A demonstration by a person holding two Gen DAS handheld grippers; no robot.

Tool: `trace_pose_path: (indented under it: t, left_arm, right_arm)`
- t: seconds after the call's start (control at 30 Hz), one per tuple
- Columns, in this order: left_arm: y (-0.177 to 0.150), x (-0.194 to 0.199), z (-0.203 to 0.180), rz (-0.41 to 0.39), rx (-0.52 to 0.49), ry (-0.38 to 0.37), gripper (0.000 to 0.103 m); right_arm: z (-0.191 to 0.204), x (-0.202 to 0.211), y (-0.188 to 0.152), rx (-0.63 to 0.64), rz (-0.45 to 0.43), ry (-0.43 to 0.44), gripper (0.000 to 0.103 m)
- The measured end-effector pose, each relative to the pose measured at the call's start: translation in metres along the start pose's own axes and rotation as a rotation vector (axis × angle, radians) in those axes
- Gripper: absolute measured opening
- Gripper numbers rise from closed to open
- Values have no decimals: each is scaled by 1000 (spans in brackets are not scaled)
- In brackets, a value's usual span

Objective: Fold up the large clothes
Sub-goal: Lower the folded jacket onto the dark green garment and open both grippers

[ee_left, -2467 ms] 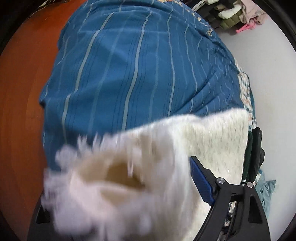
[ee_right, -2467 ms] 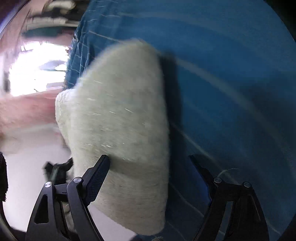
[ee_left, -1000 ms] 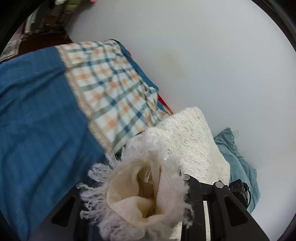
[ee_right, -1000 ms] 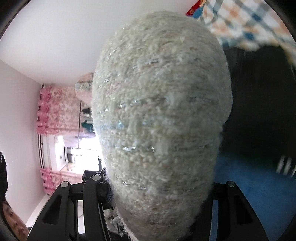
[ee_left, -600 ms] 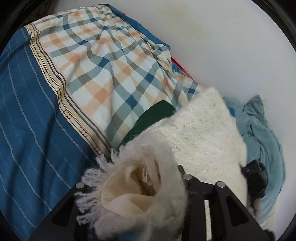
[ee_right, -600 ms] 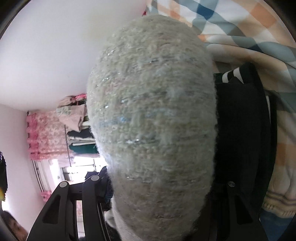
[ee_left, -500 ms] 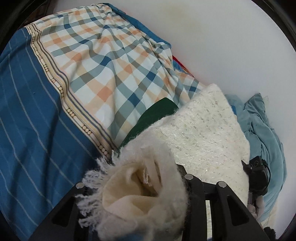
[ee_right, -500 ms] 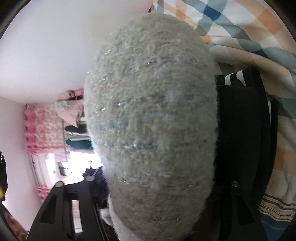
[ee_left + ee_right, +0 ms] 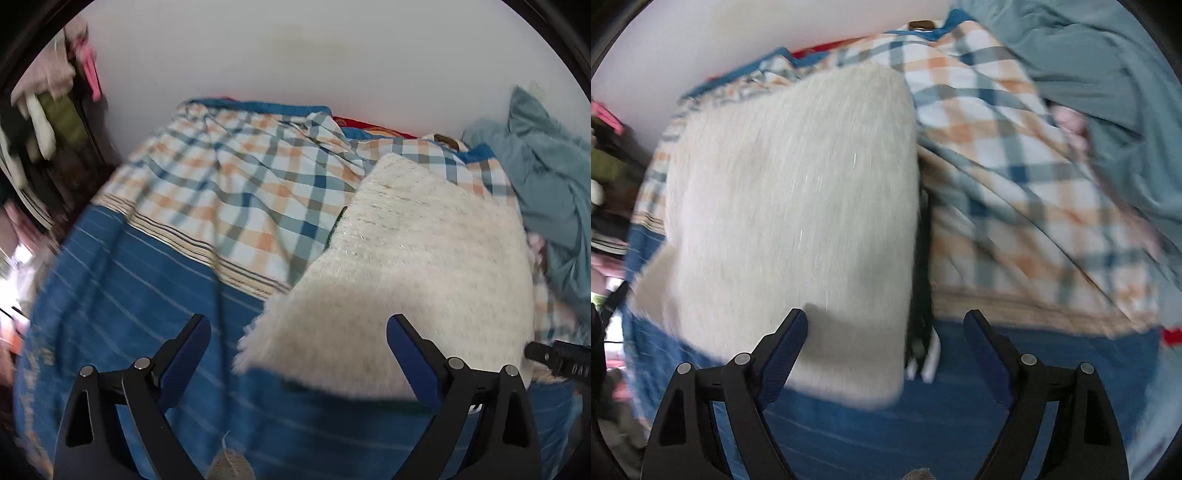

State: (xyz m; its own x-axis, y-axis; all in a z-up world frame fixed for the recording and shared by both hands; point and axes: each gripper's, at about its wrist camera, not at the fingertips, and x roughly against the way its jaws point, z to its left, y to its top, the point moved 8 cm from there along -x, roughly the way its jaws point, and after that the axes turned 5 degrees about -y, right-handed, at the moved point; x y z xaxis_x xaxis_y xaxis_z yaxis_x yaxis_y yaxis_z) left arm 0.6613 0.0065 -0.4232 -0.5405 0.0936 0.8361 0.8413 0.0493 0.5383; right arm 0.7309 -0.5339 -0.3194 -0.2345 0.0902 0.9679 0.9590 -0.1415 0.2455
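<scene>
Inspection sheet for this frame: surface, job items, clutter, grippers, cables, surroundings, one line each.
Surface: blue striped sheet, with a checked cloth spread over its far part.
Job's things: folded cream woolly garment lies on dark folded clothes, released.
Clutter: crumpled teal garment by the wall.
Grippers: left gripper and right gripper open, jaws just widened, pads not pressing on the cream garment.
Cables: thin dark cord across the sheet.
Surroundings: white wall; hanging clothes at left.

Home bedroom, striped bedsheet, checked blanket, hanging clothes
</scene>
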Motion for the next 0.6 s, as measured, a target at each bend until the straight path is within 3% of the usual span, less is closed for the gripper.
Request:
trace_pose_path:
  t: [0.13,0.33,0.6]
  left_arm:
    - [-6,48,-8,-18,-75,48,98]
    - [-23,130,-18,-31,-140,22,99]
    - [-48,260,-25,-89,-200,-54,99]
  right_arm:
    - [-18,46,-75,-28,-24,-96,88]
    - [-15,174,-147,-83,-125,-205,92]
    - [5,373,-237,-124,-263,-268,92]
